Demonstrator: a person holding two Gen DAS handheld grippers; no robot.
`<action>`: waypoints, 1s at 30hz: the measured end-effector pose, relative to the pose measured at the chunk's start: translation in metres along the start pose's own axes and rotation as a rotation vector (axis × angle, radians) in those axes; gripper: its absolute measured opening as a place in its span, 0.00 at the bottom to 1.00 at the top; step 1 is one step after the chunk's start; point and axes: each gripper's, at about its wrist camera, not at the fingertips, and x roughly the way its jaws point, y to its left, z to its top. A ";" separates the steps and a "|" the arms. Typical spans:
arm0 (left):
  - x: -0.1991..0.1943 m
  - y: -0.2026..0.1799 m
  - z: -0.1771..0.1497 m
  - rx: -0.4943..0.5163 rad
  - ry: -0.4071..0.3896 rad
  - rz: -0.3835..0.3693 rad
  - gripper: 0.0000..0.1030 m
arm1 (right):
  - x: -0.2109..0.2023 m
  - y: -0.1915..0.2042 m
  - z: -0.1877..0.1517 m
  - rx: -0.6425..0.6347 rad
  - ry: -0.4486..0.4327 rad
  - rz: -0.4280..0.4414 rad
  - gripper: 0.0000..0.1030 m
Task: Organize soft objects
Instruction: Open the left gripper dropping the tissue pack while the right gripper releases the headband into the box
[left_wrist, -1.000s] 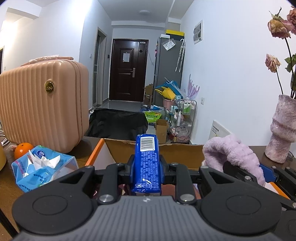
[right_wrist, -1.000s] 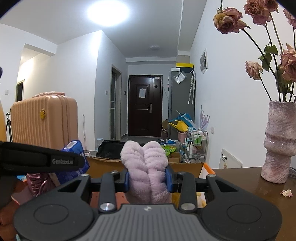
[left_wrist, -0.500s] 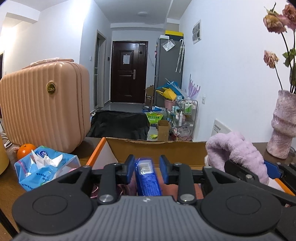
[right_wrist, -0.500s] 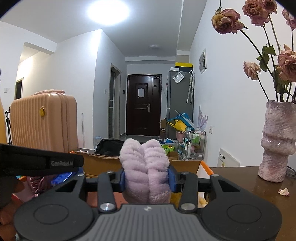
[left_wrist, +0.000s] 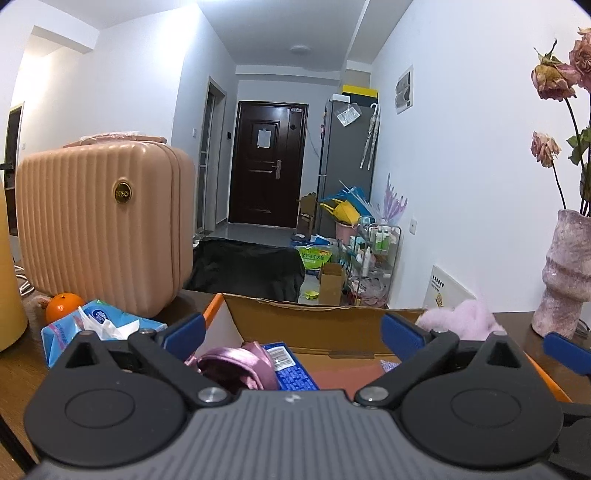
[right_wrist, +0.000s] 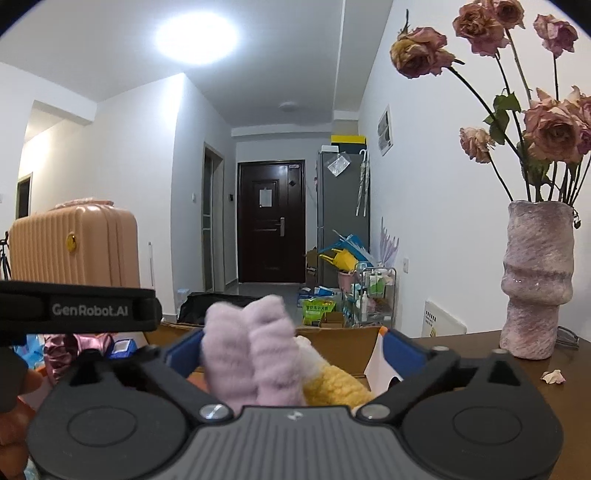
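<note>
An open cardboard box (left_wrist: 325, 325) sits on the wooden table. My left gripper (left_wrist: 293, 334) is wide open above it. Below it in the box lie a blue packet (left_wrist: 291, 371) and a shiny pink fabric item (left_wrist: 236, 367). My right gripper (right_wrist: 291, 350) is also open over the box (right_wrist: 343, 350). A fluffy lilac item (right_wrist: 251, 354) stands loose between its jaws, next to a yellow and white plush piece (right_wrist: 332, 384). The lilac item also shows at the box's right edge in the left wrist view (left_wrist: 461, 319).
A peach hard-shell case (left_wrist: 99, 229) stands left of the box, with a blue tissue pack (left_wrist: 99, 326) and an orange (left_wrist: 62, 304) in front of it. A pink vase (right_wrist: 535, 280) of dried roses stands on the table at the right. A petal (right_wrist: 553, 376) lies near it.
My left gripper opened and let the blue packet drop into the box. My right gripper opened and released the lilac item, which now stands loose in the box.
</note>
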 end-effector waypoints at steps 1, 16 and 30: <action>0.000 0.000 0.000 -0.001 0.003 0.001 1.00 | 0.000 -0.001 0.000 0.001 0.000 0.002 1.00; -0.002 0.001 0.002 -0.018 0.007 0.008 1.00 | -0.007 -0.003 0.000 0.001 -0.007 0.014 1.00; -0.035 0.005 -0.002 -0.022 -0.009 -0.002 1.00 | -0.033 -0.008 -0.002 0.008 -0.024 0.022 1.00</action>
